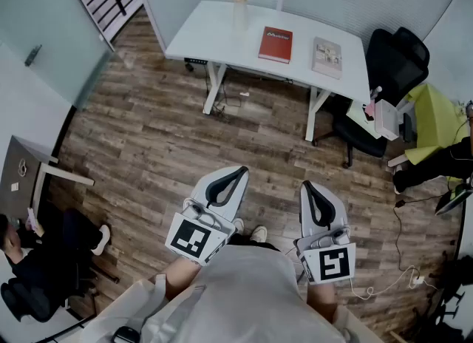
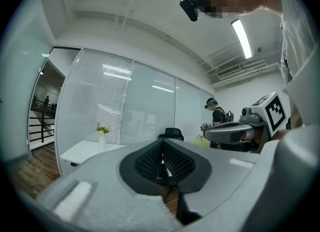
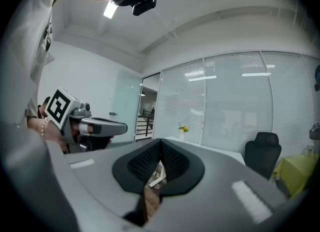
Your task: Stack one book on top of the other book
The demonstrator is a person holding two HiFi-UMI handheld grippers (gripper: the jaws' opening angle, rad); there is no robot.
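Red cover on one, pale printed cover on the other: the red book (image 1: pixel 276 44) and the pale book (image 1: pixel 327 57) lie flat on the white counter (image 1: pixel 214 31), near each other but not touching. A vase (image 1: pixel 240 10) of flowers stands towards the far edge. The counter is across the wooden floor (image 1: pixel 148 142) from the person, so both books are well apart from either tool.

Both books look thin and stiff-covered, probably light enough for one tool to carry. The covers seem smooth, so a pinch could slip, and a grip at one corner would likely let the book sag or swing. Lying flat, they offer no face to close on – the better hold is probably a long edge or the spine, once that edge is slid out past the counter's rim. The pale book lies nearer the rim, so it seems the easier one to lift onto the red.

The left tool (image 1: pixel 238 173) and the right tool (image 1: pixel 307 186) are held roughly level in front of the person, above the floor. On each, the jaws are pressed together with nothing between them, and neither touches anything
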